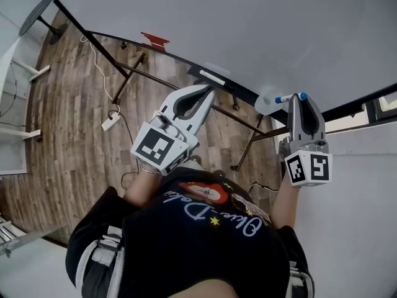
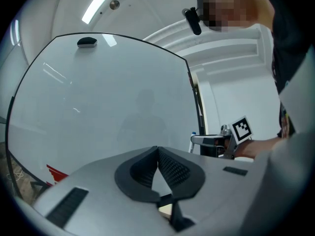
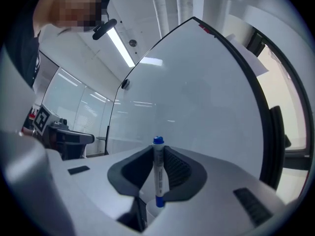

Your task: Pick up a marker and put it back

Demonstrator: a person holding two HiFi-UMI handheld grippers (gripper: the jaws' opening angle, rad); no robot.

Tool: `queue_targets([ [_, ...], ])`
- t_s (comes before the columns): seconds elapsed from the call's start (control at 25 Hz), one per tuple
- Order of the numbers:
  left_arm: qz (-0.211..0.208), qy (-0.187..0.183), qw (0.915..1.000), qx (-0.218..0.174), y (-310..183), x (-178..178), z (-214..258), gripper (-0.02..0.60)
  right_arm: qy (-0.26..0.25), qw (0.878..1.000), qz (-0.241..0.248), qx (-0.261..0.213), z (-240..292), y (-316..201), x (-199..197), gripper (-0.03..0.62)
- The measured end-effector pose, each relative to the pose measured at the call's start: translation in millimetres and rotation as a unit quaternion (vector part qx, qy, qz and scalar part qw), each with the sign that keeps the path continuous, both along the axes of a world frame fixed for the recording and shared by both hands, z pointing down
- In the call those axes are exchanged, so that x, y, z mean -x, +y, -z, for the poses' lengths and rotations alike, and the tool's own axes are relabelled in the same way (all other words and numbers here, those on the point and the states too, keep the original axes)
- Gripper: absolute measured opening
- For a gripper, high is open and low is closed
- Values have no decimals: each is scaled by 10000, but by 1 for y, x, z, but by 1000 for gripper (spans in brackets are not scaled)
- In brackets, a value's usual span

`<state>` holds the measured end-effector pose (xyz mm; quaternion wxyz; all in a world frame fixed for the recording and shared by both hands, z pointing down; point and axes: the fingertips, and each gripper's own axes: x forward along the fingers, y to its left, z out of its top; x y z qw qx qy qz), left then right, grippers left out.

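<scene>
Marker (image 3: 158, 173): blue-capped, white barrel; pinched crosswise at mid-barrel with both ends poking past the pads; carried in the air just off the whiteboard's lower edge, toward its right end.
Step in hand: probably the carry back to a resting place; exact spot not identifiable from these views.
Doing it well: steady squeeze until there is full support under the barrel; barrel turned parallel to the lower edge before lowering; release only once seated, then a straight retreat to avoid dragging it off; round barrel, so likely to roll.
Whiteboard (image 1: 248, 30): bare and glossy, filling the space ahead; easy to smear or knock with the tips.
Floor (image 1: 68, 135): wood planks far below; a long drop after any slip.
Stand legs (image 1: 133, 73): dark tubing under the lower edge, below the working height.
Right gripper (image 3: 158, 149): clenched on the marker, pointing level at the board.
Left gripper (image 2: 157, 151): pads pressed together on nothing, level, well apart to the left; not in the path.
White bar (image 1: 212, 77): on the lower edge near the left gripper's tips; kind unclear.
Red piece (image 1: 155, 40): on the lower edge, further left.
Power strip (image 1: 110, 121): on the floor with its cable, out of the way.
</scene>
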<state>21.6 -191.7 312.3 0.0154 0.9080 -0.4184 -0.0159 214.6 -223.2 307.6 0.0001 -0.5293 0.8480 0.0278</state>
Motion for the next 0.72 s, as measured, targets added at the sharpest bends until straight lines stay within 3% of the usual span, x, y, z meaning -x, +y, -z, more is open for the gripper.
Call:
queue_targets([
  [0.4,381,-44,9993,48,1,24,-1,3,252,9987,41,434,-43,-14,12,66],
  [0.72,435,-65,9990,39,2,25,-3,3,269,9972,37,690,-70,-18,10,66],
])
